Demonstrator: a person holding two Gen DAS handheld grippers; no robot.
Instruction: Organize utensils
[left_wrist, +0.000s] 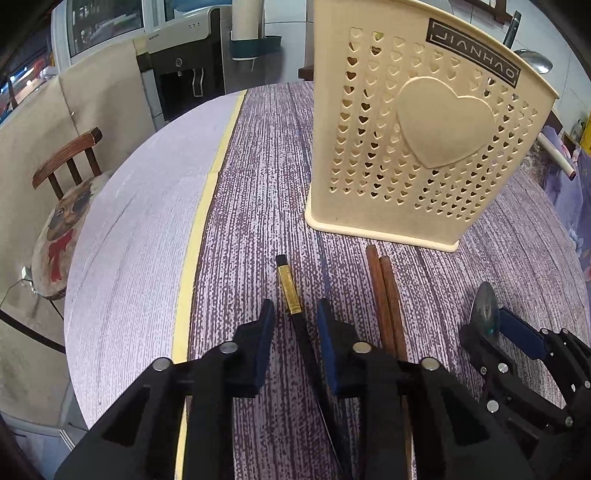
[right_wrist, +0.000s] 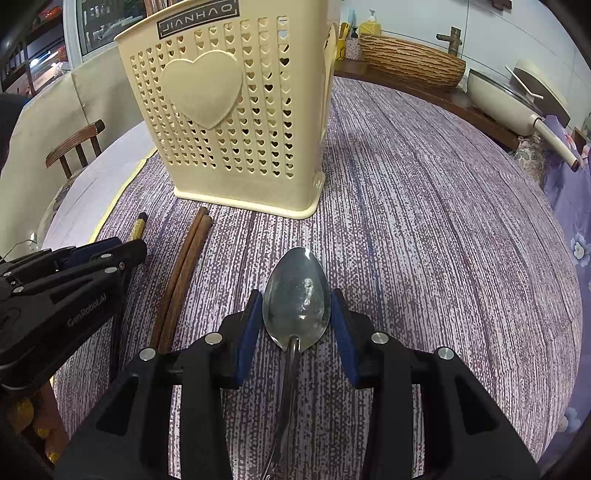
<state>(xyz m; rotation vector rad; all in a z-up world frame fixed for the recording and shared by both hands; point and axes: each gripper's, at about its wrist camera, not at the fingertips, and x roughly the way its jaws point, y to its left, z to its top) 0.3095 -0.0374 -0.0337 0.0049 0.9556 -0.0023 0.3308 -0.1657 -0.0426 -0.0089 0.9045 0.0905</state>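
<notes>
A cream plastic utensil holder (left_wrist: 424, 147) pierced with small heart-shaped holes and bearing a large raised heart stands upright at the far side of a round table covered in a purple-and-white streaked cloth (right_wrist: 424, 221). Near its base lie a pair of reddish-brown wooden chopsticks (left_wrist: 386, 295), side by side and touching, and to their left a black chopstick with a gold band near its end (left_wrist: 290, 291). The left gripper (left_wrist: 295, 314) straddles this black chopstick, its blue-padded jaws narrowed to a small gap on either side of the shaft; whether the pads actually press on it cannot be told. To the right, the right gripper (right_wrist: 297, 299) has its jaws partly open and closed against the two sides of the bowl of a shiny metal spoon (right_wrist: 295, 295), whose handle runs back between the fingers. A wooden chair (left_wrist: 70, 162) stands at the far left beyond the table.
</notes>
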